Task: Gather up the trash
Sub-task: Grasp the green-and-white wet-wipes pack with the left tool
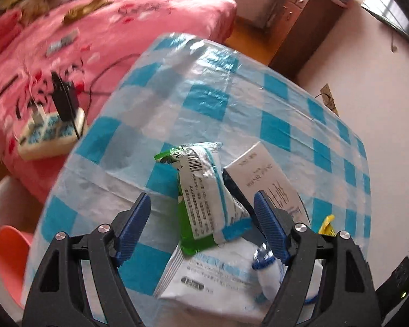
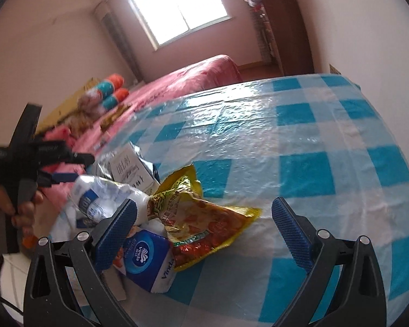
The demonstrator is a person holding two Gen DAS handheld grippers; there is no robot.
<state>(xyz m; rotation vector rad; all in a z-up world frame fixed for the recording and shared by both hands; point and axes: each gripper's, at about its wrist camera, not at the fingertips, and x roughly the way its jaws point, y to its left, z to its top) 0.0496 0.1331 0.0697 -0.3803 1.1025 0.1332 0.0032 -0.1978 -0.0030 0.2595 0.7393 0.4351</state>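
A pile of trash lies on the blue-and-white checked tablecloth [image 1: 193, 103]. In the left wrist view my left gripper [image 1: 203, 208] is open around a green-and-white snack wrapper [image 1: 204, 190], which stands between the fingers without touching them. Under it lie a white tissue pack [image 1: 204, 275], a crushed plastic bottle [image 1: 267, 267] and a white carton [image 1: 261, 174]. In the right wrist view my right gripper [image 2: 204, 215] is open and empty over a yellow noodle wrapper [image 2: 201, 218], beside a blue Vinda tissue pack [image 2: 150, 259]. The left gripper [image 2: 60, 174] shows there at left, over the bottle [image 2: 95, 204] and carton [image 2: 131, 169].
A pink bed [image 1: 81, 41] stands beyond the table, with a power strip and black adapter [image 1: 54, 125] on it. A wooden cabinet [image 1: 308, 21] stands by the wall. An orange-and-white stool [image 1: 8, 234] is at lower left. A window [image 2: 180, 8] is at the far wall.
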